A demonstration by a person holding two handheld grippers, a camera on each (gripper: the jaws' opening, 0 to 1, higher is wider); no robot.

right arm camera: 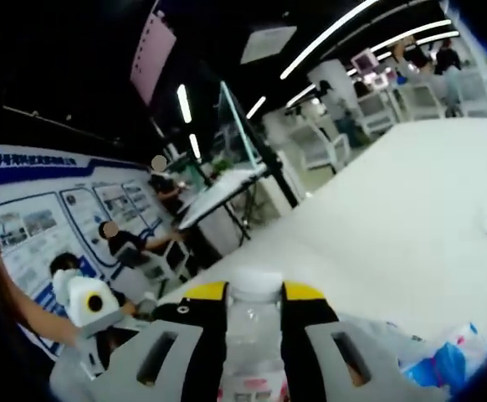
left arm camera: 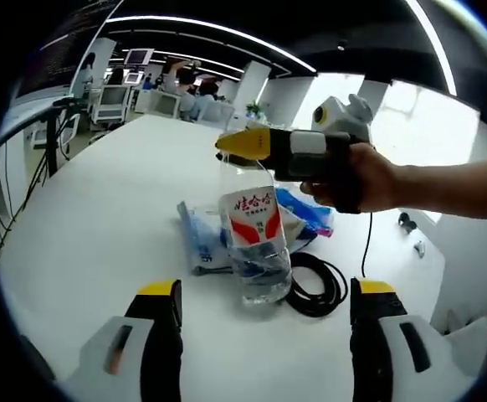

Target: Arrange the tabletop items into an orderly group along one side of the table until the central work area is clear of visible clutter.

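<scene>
While the right gripper (left arm camera: 242, 144) clamps its jaws on the neck of the clear water bottle (left arm camera: 256, 243), standing mid-table, the left gripper (left arm camera: 264, 322) hangs wide open and empty before it. Clearing looks barely begun: plastic packets (left arm camera: 202, 239) and a coiled black cable (left arm camera: 319, 285) remain central on the white table (left arm camera: 101, 218).

The bottle (left arm camera: 256, 243) is clear glossy plastic with a paper-like printed label. Just beside it lie crinkled shiny plastic bags (left arm camera: 306, 209) and a matt black rubbery cable (left arm camera: 319, 285), on a smooth white table (left arm camera: 101, 218).
</scene>
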